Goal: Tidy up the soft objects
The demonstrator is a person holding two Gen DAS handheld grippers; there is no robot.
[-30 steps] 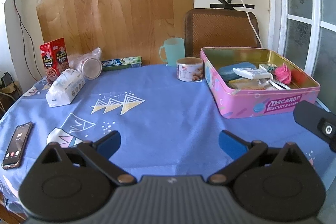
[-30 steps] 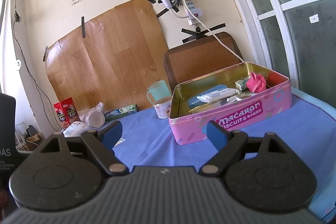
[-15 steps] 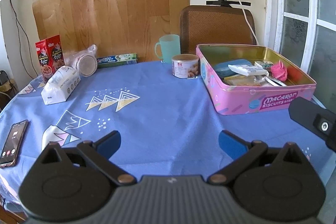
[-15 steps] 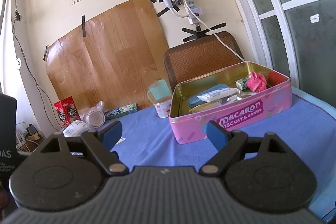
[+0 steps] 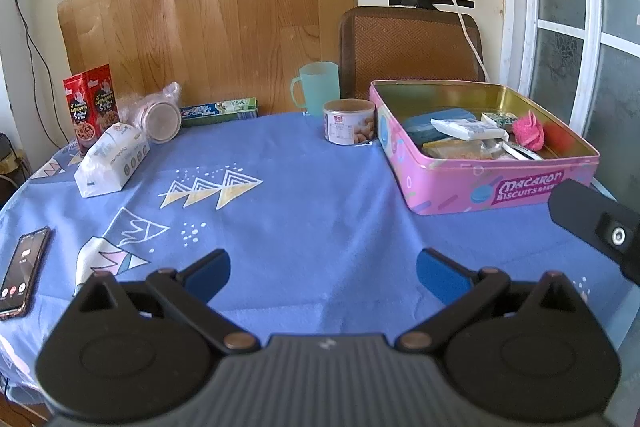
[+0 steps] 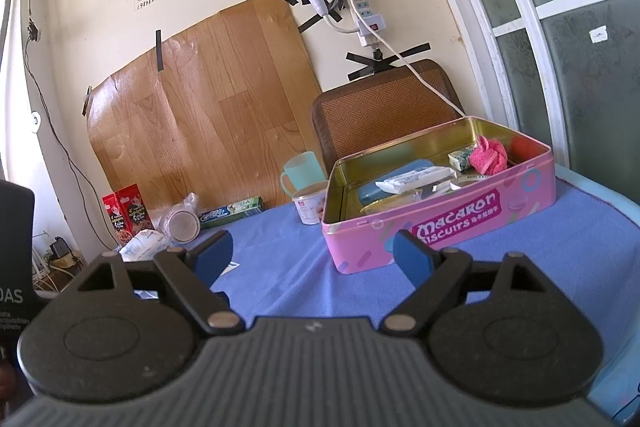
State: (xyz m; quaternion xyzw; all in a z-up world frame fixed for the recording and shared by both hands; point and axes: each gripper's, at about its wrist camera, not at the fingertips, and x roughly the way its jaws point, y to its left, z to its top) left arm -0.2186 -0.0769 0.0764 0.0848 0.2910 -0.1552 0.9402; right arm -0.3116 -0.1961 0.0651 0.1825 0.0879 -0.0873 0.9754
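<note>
A pink Macaron biscuit tin point(image 5: 504, 187) stands open at the right of the blue tablecloth; it also shows in the right wrist view point(image 6: 452, 223). Inside lie a pink fluffy cloth point(image 5: 529, 129) point(image 6: 489, 155), a white packet point(image 5: 466, 128), a blue case point(image 5: 424, 125) and small packs. A white soft tissue pack point(image 5: 110, 163) point(image 6: 143, 245) lies at the left. My left gripper point(image 5: 322, 273) is open and empty above the table's near middle. My right gripper point(image 6: 312, 257) is open and empty, left of the tin's front.
A nut can point(image 5: 349, 121), a teal mug point(image 5: 318, 85), a toothpaste box point(image 5: 218, 111), a bagged jar point(image 5: 160, 115) and red snack boxes point(image 5: 91, 105) stand along the back. A phone point(image 5: 20, 265) lies at the left edge. A brown chair point(image 5: 412, 51) stands behind the table.
The left gripper has risen and drawn back slightly, so the table looks lower and farther. The right gripper has hardly moved. Both stay open.
</note>
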